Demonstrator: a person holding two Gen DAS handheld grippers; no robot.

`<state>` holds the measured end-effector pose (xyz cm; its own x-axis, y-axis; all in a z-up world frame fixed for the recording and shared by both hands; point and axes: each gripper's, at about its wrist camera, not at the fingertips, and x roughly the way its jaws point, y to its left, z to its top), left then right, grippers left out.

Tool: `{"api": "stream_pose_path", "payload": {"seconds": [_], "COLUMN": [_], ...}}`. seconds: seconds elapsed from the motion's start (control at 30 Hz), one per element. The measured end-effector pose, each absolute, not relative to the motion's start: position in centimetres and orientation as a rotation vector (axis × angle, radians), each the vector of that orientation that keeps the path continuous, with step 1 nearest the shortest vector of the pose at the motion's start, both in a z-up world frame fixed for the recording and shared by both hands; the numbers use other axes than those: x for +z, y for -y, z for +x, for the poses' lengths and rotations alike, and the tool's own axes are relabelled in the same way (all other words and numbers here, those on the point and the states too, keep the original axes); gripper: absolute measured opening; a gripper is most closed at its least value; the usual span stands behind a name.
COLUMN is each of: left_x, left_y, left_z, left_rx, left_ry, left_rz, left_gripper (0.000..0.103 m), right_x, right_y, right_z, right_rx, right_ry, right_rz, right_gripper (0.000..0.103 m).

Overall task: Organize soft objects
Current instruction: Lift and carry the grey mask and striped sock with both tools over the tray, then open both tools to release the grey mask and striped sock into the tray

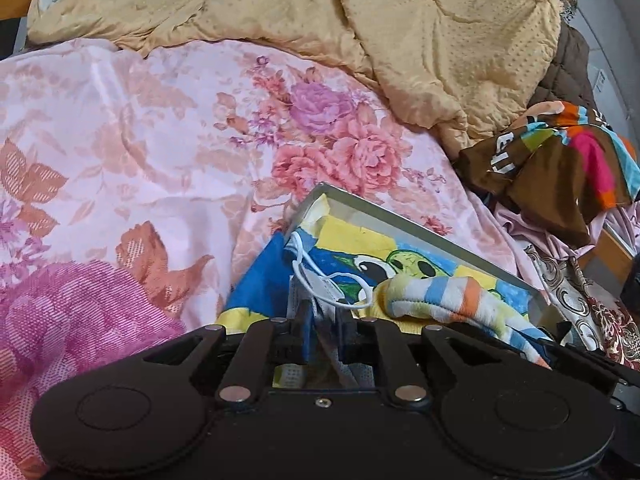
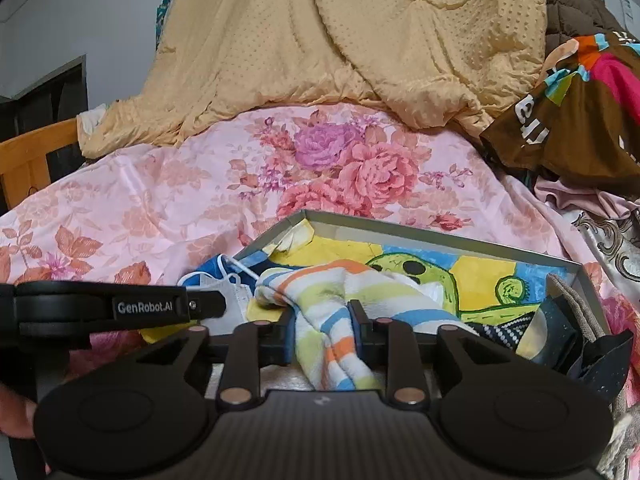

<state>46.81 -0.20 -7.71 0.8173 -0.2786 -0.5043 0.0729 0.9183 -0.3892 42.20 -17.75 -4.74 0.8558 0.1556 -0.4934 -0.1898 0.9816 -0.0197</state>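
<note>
Holding striped fluffy sock [image 2: 320, 280] between pads of right tongs [image 2: 324, 316] over grey flat box [image 2: 440, 236]; white fabric face mask [image 1: 326, 286] between narrow left tongs [image 1: 324, 322], grip unclear.

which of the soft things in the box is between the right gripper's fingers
The striped sock: it runs between the right gripper's fingers, while the white face mask lies off at the box's left corner.

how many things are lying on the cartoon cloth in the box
3 visible: a striped sock in the middle, a white face mask over the left edge, a dark pouch at the right corner. More may hide underneath.
</note>
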Motion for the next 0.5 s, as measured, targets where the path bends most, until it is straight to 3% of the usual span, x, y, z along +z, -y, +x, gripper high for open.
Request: {"api": "stream_pose_path", "payload": {"seconds": [0.37, 0.5], "left_x": [-8.0, -8.0], "left_y": [-0.9, -1.0], "left_z": [47.1, 47.0], "left_rx": [-0.162, -0.162], "left_ry": [-0.619, -0.62], "left_rz": [-0.39, -0.391], "left_gripper": [0.017, 0.018], "right_x": [-4.7, -4.4], "right_y": [17.6, 17.8], "right_z": [42.1, 42.1], "right_rx": [0.181, 0.18], "right_ry": [-0.526, -0.522], "right_rz": [-0.084, -0.088], "right_gripper": [0.036, 0.046]}}
